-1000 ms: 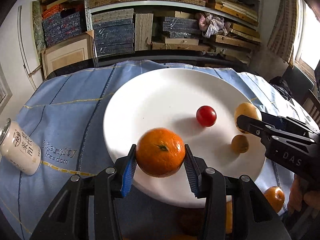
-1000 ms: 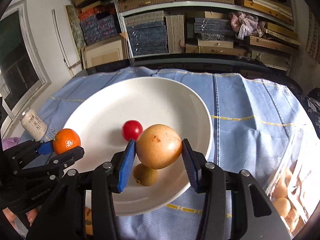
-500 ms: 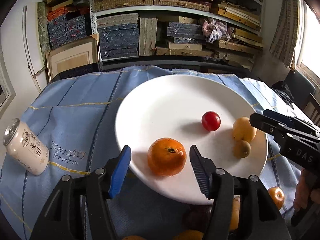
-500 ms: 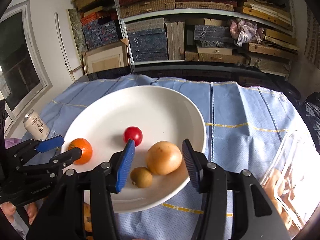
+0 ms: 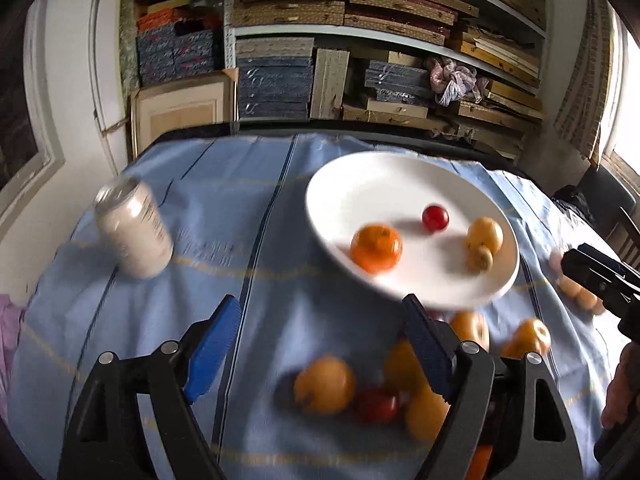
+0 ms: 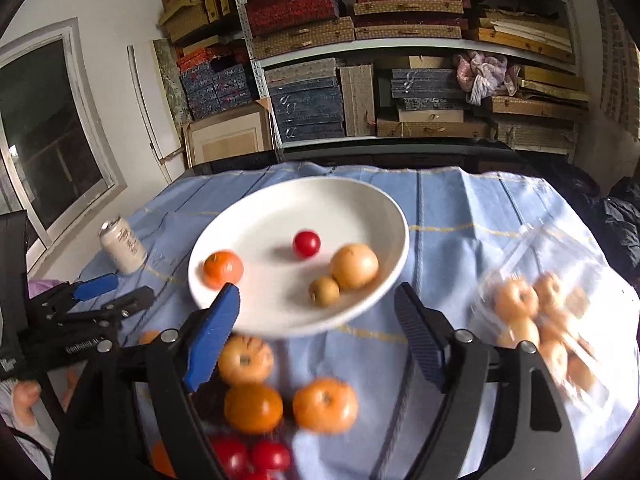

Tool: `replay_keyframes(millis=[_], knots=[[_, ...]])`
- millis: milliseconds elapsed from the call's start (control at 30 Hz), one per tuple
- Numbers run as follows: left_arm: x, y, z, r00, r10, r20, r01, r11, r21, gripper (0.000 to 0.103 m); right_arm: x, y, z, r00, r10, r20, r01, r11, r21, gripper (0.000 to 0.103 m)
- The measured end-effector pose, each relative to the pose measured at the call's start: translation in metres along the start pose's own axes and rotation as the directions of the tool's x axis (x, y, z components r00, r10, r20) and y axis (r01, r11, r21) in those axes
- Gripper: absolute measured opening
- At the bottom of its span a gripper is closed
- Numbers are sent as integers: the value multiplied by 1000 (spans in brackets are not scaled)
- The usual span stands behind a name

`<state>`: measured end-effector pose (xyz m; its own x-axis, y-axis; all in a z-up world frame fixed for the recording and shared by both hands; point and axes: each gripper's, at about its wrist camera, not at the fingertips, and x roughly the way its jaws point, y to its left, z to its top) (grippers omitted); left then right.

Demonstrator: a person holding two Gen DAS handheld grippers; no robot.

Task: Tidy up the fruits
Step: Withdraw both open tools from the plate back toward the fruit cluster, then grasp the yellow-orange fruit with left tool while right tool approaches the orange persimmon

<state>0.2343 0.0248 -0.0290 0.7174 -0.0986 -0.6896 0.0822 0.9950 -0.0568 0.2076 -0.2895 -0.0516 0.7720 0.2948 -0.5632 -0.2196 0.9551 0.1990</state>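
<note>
1. Fruit is seen on a round, smooth white plate (image 6: 360, 208): four pieces are counted there, one dimpled orange mandarin (image 6: 223, 269), one glossy red cherry tomato (image 6: 306, 243), one tan rounded pear (image 6: 354, 265) and one small brown kiwi (image 6: 323, 291) touching the pear.
2. Loose fruit is scattered on the blue woven tablecloth (image 6: 460, 208) in front of the plate; its count is blurred.
3. A crinkled clear plastic bag (image 6: 560, 264) at the right is filled with pale orange fruit.
4. One pale drink can (image 5: 134, 232) is stood tilted to the left.
5. The left gripper (image 5: 320, 344) and right gripper (image 6: 316, 332) are both being opened, blue ribbed pads apart, nothing clamped between them.
</note>
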Motion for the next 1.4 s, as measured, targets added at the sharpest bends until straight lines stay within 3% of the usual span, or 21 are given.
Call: replay_keyframes(millis=[133, 267, 333, 533, 767, 967, 1067, 1200, 1400], knots=[[-12, -1, -24, 1000, -12, 5, 12, 1000, 1, 83, -16, -5, -26, 1000, 7, 5, -7, 1000, 23, 80], [-18, -13, -43, 997, 55, 55, -59, 996, 70, 83, -24, -16, -50, 1000, -5, 7, 5, 999, 41, 81], [-17, -17, -43, 995, 73, 70, -80, 992, 95, 83, -21, -21, -51, 1000, -3, -3, 3, 999, 54, 81], [-11, -32, -38, 994, 37, 105, -51, 990, 131, 83, -19, -29, -49, 999, 29, -15, -27, 994, 107, 85], [9, -51, -35, 998, 22, 61, -33, 981, 189, 84, -15, -27, -50, 999, 20, -33, -17, 995, 95, 86], [20, -41, -35, 1000, 8, 26, -12, 987, 160, 84, -12, -24, -51, 999, 14, -38, -10, 997, 82, 86], [22, -33, -34, 997, 63, 34, -68, 985, 158, 83, -11, -25, -51, 999, 10, -41, -7, 996, 87, 86], [31, -17, -35, 998, 66, -7, -65, 989, 132, 73, -11, -25, -51, 999, 10, -41, -7, 996, 91, 86], [35, -15, -29, 999, 36, -4, -36, 992, 122, 72, -7, -24, -52, 999, 8, -51, -4, 996, 85, 86]])
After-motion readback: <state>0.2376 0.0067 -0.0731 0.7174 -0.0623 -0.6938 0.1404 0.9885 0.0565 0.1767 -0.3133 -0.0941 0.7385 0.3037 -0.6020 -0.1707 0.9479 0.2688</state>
